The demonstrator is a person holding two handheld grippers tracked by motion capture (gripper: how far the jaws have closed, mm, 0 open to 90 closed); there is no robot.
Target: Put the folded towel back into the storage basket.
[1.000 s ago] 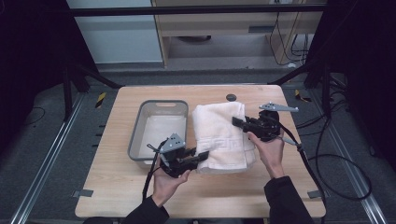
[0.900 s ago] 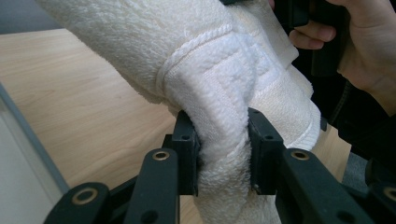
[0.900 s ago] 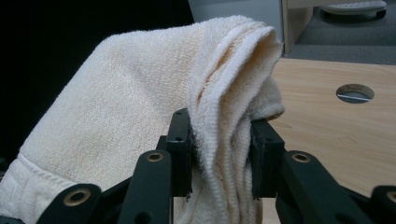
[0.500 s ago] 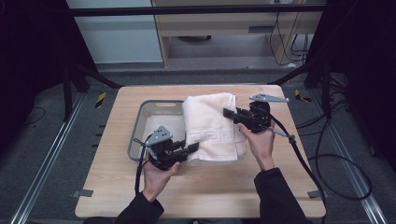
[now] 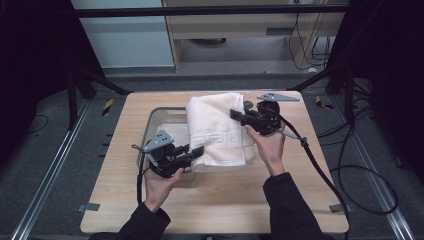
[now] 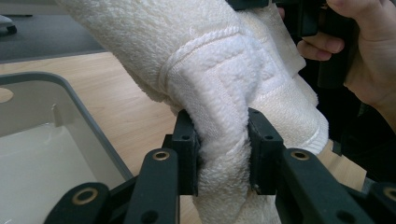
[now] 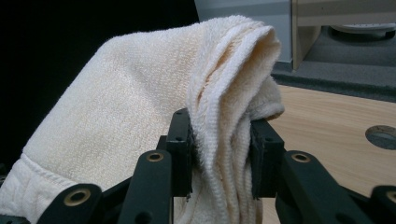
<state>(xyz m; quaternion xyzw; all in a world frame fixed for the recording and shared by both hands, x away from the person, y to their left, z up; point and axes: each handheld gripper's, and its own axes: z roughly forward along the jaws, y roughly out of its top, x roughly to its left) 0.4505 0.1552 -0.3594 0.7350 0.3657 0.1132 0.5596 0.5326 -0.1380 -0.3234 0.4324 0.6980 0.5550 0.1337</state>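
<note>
At about 9 o'clock on the wooden table (image 5: pixel 115 200) sits a grey bin (image 5: pixel 150 131). The left gripper (image 5: pixel 196 152) has its jaws squeezed tight on the near edge of the folded white towel (image 5: pixel 216 127). The towel hangs in the air, partly over the bin's 3 o'clock side. The right gripper (image 5: pixel 236 115) pinches the far edge, jaws also shut on the cloth. It looks like the carrying step. Next, both hands likely need to move together and lower the towel into the bin.
</note>
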